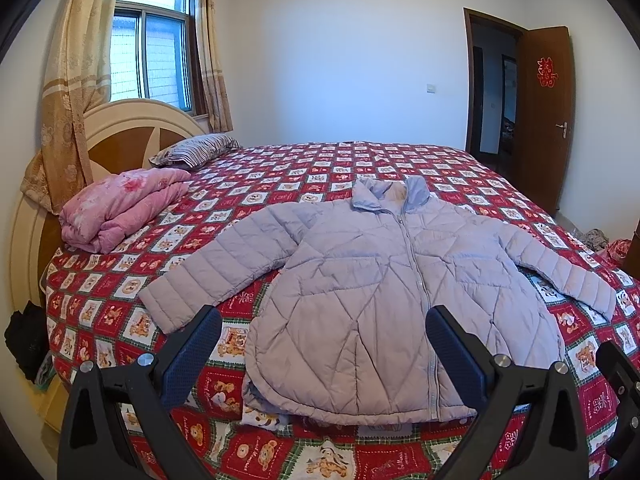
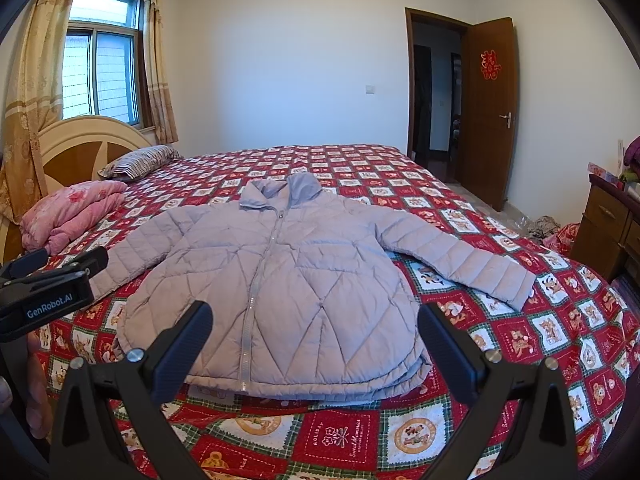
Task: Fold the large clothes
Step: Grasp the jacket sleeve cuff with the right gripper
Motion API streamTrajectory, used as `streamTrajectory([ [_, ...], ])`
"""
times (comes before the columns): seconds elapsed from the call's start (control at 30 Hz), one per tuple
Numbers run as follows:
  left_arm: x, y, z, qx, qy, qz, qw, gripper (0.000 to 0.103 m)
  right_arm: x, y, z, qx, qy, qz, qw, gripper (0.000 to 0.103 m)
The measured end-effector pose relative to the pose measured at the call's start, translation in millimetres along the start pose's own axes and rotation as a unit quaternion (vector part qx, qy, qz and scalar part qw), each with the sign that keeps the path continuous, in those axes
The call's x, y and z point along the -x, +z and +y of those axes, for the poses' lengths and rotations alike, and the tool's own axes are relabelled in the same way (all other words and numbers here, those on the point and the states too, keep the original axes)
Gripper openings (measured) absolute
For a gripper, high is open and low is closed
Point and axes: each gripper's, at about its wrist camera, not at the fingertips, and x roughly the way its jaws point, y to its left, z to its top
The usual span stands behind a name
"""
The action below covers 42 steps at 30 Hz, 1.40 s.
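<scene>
The quilted jacket (image 1: 384, 300) lies flat on the bed (image 1: 280, 168), zipped, sleeves spread; no fold made. Left gripper (image 1: 324, 344) and right gripper (image 2: 316, 340) gape wide, holding nothing

A pale lilac quilted puffer jacket (image 1: 384, 280) (image 2: 280, 276) lies flat on its back, front side up, spread across the near part of the bed. Its zip is closed along the whole front, running from the hem up to a raised collar that points toward the far wall. Both sleeves are spread out and angled downward away from the body, one to each side, their cuffs resting on the cover. The hem lies nearest the cameras, slightly rumpled, with a lower layer of fabric peeking out beneath it
</scene>
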Motion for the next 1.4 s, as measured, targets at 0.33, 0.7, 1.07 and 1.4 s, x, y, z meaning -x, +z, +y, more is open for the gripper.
streamTrajectory([
  [0.33, -40.9, -1.9, -3.9, -0.010, -0.009, 0.016, 0.9998, 0.102, -40.1, -12.5, -28.7, -0.025, 0.009, 0.038, 0.999, 0.103],
  [0.7, -159.7, 15.3, -18.5, -0.036, 0.004, 0.048, 0.9982, 0.102, -133.9, -24.6, -176.6, -0.147, -0.115, 0.115, 0.976, 0.103],
  [1.07, -255.8, 31.0, -46.1, -0.053, 0.033, 0.077, 0.9951, 0.102, -185.8, -25.6, -300.0, -0.231, -0.213, 0.147, 0.938, 0.102],
  [1.4, -327.2, 42.9, -44.1, -0.074, 0.070, 0.099, 0.9898, 0.102, -213.4, -29.8, -358.2, -0.264, -0.238, 0.167, 0.920, 0.080],
])
